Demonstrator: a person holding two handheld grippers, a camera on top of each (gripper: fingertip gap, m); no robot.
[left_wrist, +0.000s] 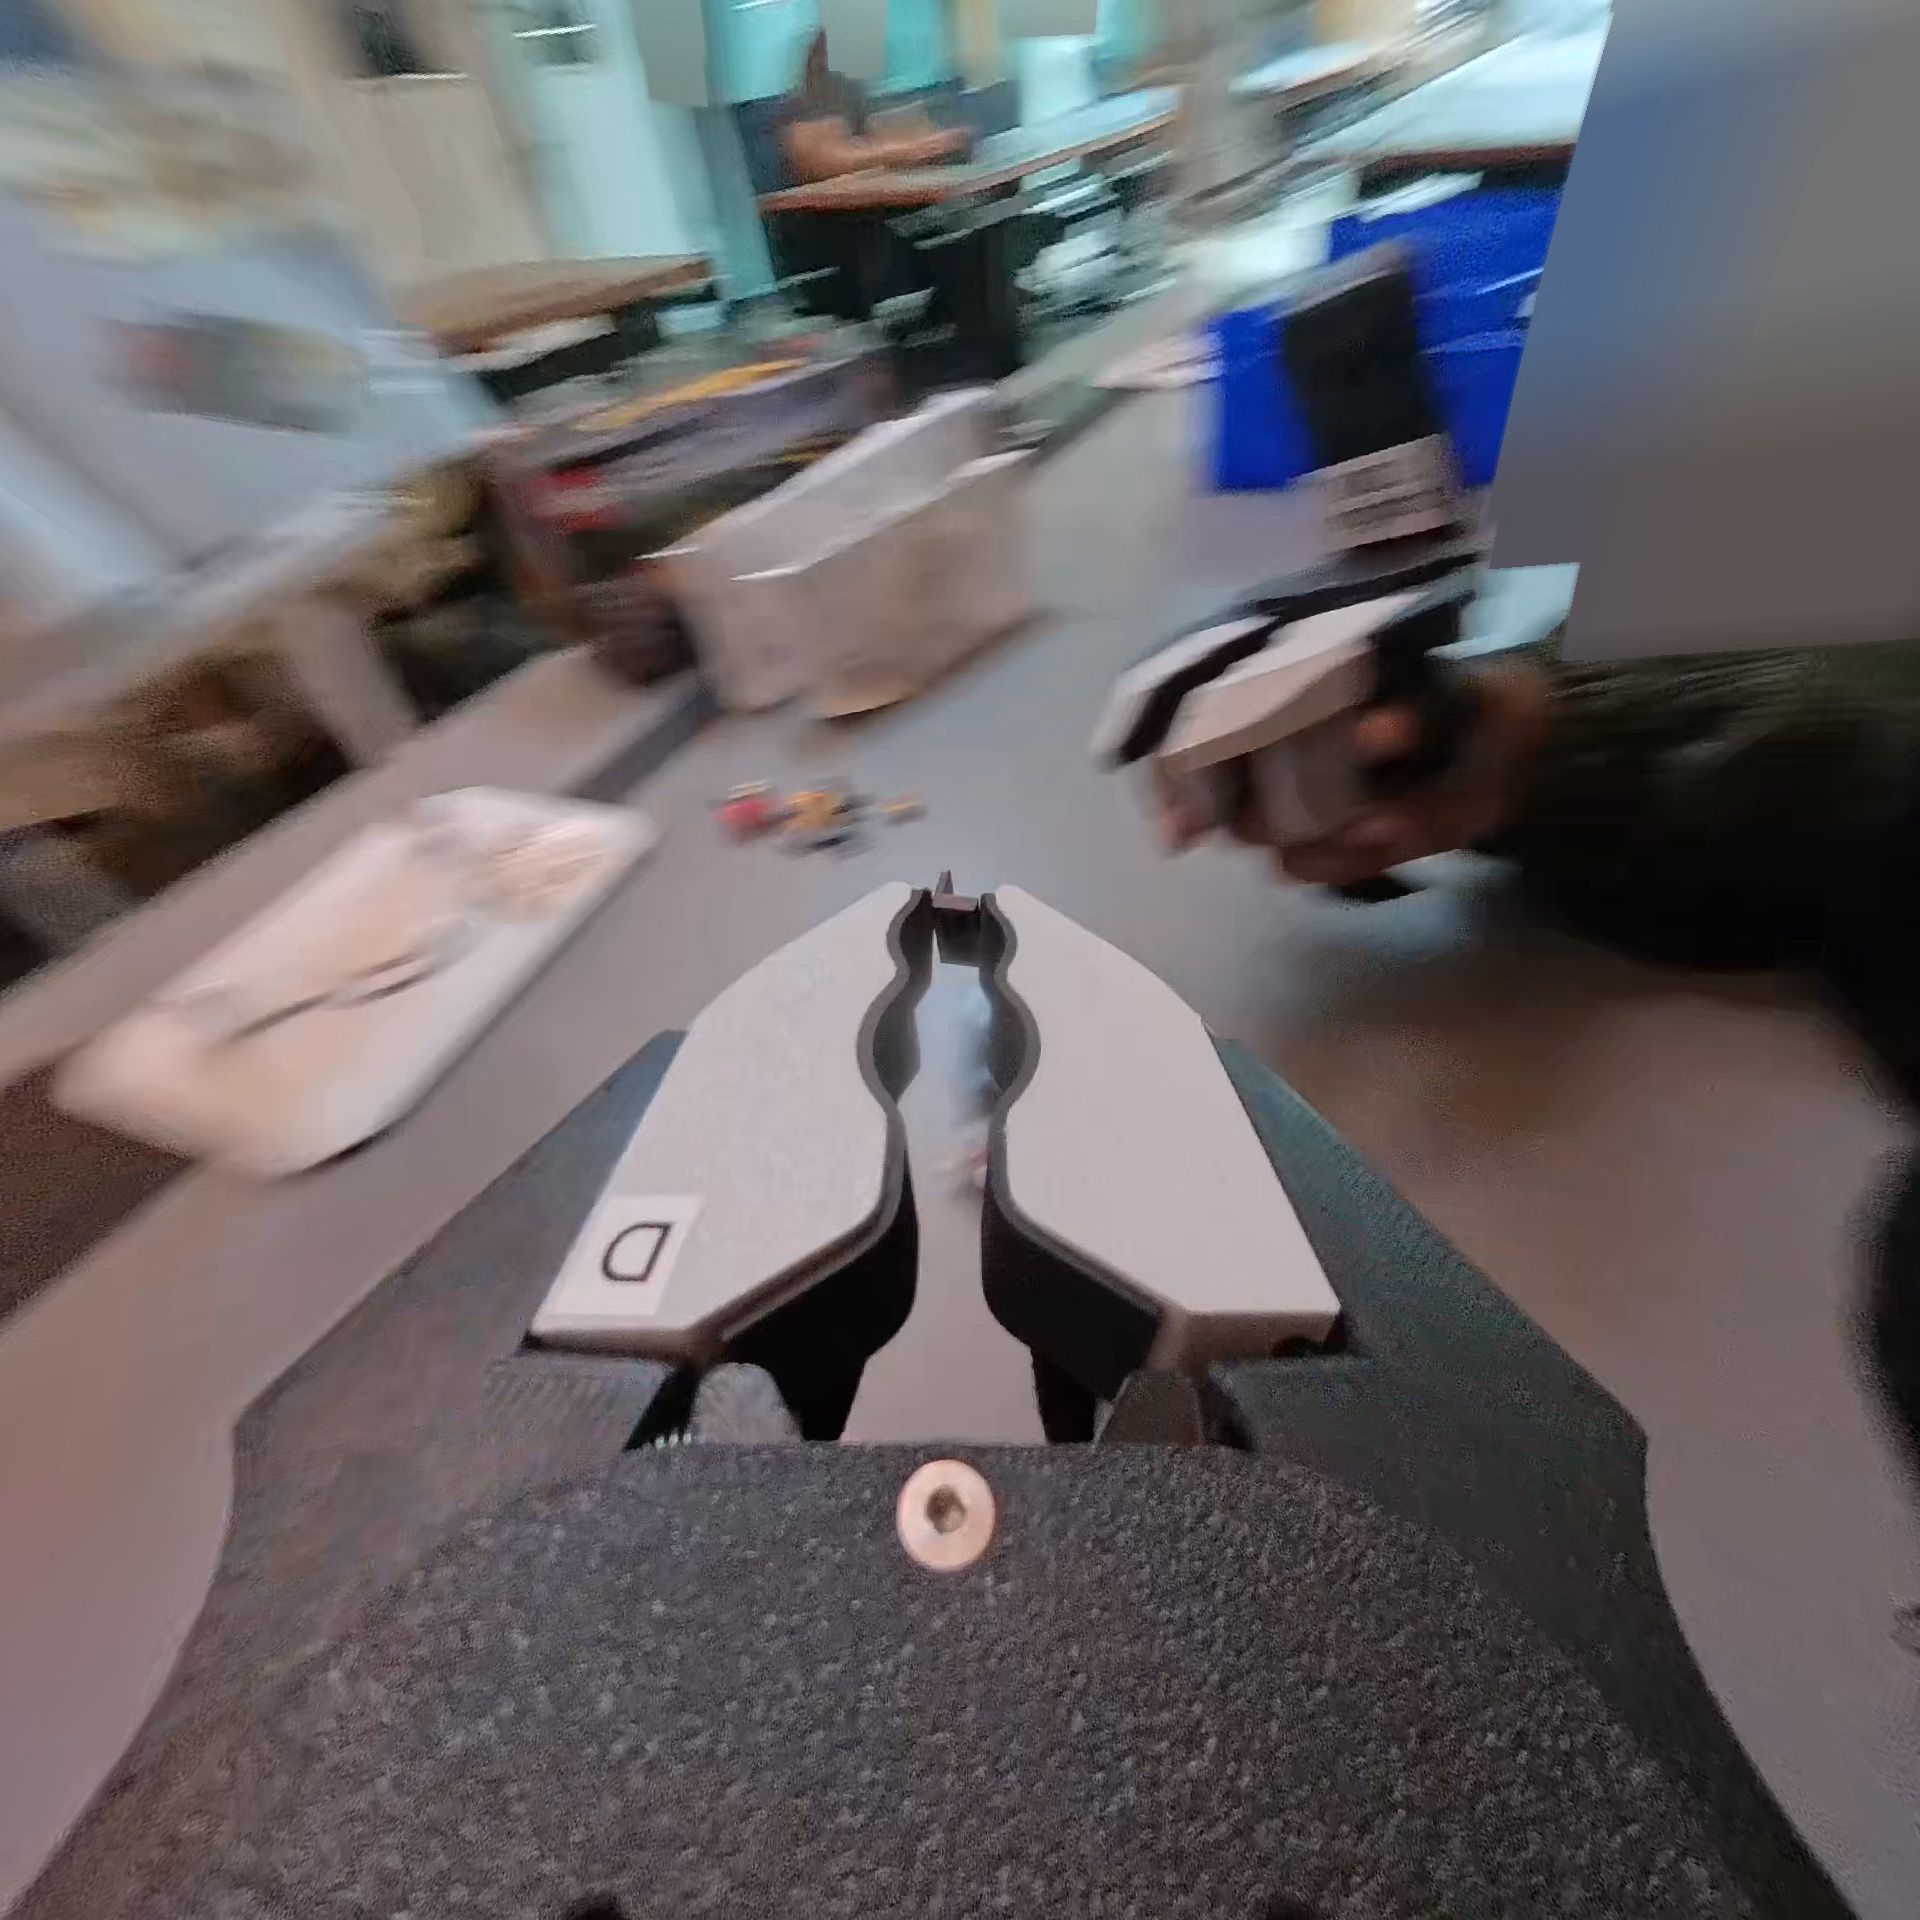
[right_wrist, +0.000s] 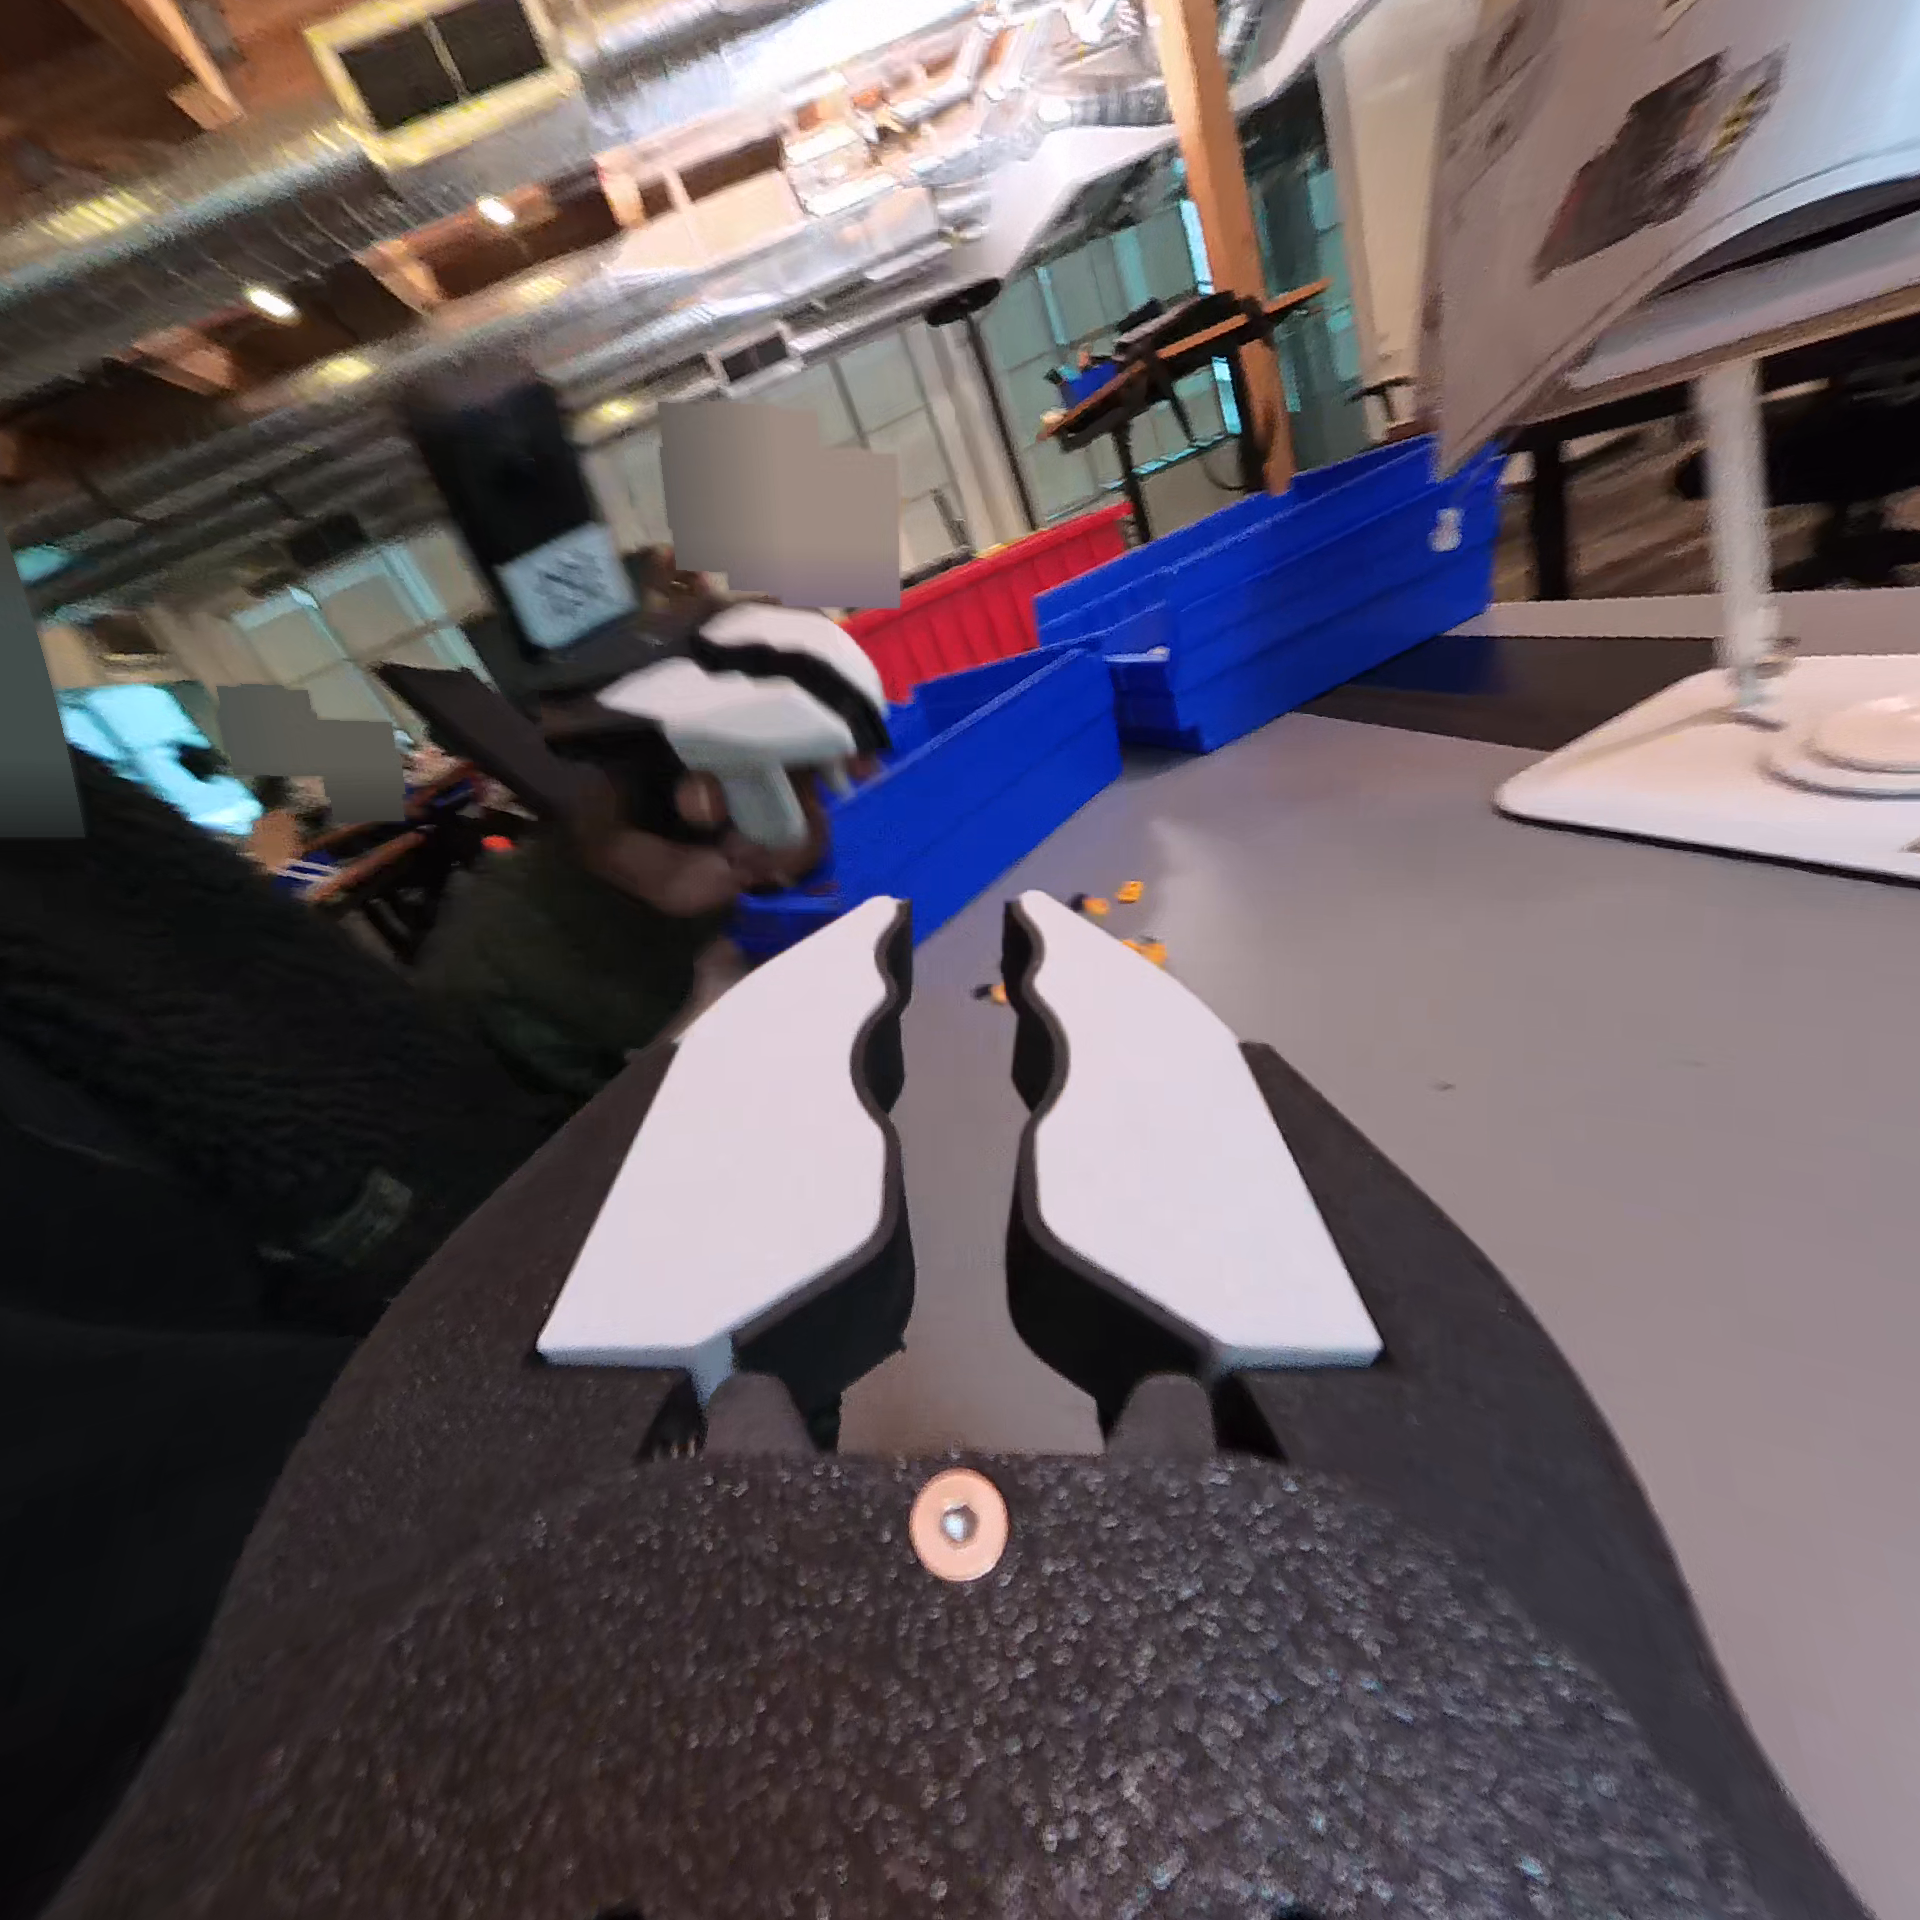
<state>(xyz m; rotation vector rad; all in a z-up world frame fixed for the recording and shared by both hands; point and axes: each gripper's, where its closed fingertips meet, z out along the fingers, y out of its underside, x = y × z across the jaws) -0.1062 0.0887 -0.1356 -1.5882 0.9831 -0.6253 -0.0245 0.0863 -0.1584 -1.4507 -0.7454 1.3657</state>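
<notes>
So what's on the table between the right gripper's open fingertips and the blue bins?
In the right wrist view, only bare grey table separates the right gripper from the blue bins; small orange pieces lie just rightward.

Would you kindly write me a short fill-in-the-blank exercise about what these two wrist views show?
1. The left hand-held gripper pinches a small ____ piece at its fingertips.
2. The right hand-held gripper has its fingers apart, with ____ between them.
3. The long bins beyond the right hand-held gripper are mostly ____.
4. The small pieces scattered on the grey table near its right fingertip are ____.

Missing words: dark; nothing; blue; orange
</notes>
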